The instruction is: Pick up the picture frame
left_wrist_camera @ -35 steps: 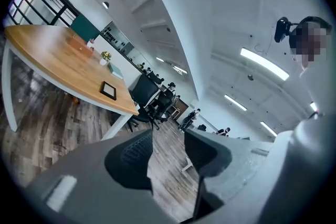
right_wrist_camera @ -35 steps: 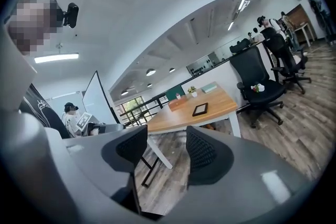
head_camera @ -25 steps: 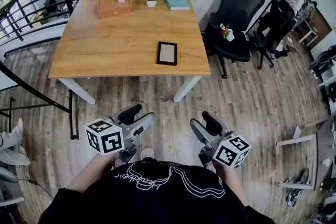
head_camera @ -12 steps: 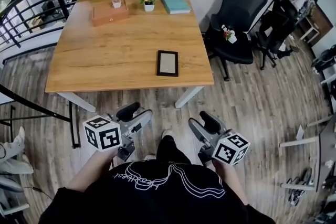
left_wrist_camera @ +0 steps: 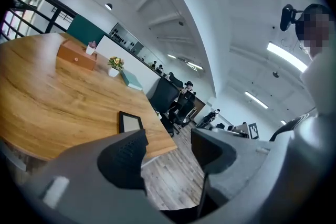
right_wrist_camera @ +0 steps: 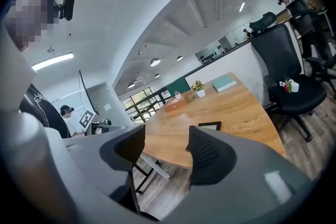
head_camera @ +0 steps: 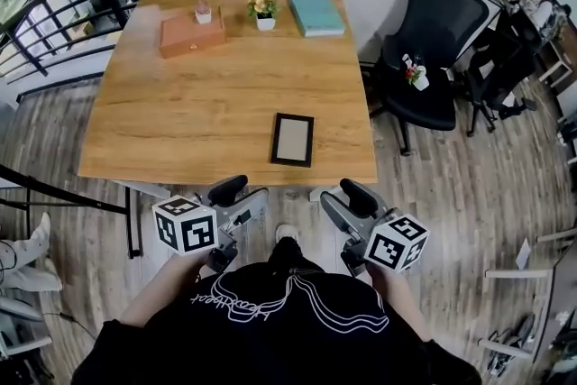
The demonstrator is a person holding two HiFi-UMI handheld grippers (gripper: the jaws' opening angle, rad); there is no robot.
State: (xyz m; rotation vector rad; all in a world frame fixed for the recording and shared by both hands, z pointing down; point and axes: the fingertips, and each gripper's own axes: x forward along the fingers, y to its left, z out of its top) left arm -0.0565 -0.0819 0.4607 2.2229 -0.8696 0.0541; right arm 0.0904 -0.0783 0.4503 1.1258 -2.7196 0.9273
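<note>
Approach phase, no contact yet.

What changed over the last second: the table [head_camera: 180, 131] slides down the head view. Its near edge now sits just above both gripper tips, where a second ago a clear band of floor [head_camera: 451, 185] separated them. The picture frame [head_camera: 293, 140] drops from upper centre to about mid-picture, slightly right of centre. So the person is closing on the table. The grippers themselves hold the same lower-picture spots.

Left gripper [head_camera: 238, 197]: jaws apart, nothing between them. Its own view shows only floor and the table edge through the gap.
Right gripper [head_camera: 348, 204]: same, jaws apart and empty, with table edge and floor in the gap.

The frame lies flat on the wood near the front edge, on the right half of the table. It has a dark border and a pale centre, and nothing touches it. It's well apart from the wooden box [head_camera: 192, 32], flower pot [head_camera: 263, 10] and teal book [head_camera: 316, 13], which sit along the far edge at the top of the picture.

In the left gripper view the frame shows just above the left-hand jaw. In the right gripper view it's small, just above the right-hand jaw. Can't tell at this size whether a stand is folded under it.

Meaning for the task: the reach isn't started and the whole pick is still ahead. The right gripper looks nearer to the frame. A flat frame on flat wood probably needs a grab on the border edge, or a slide to the table edge first.
</note>
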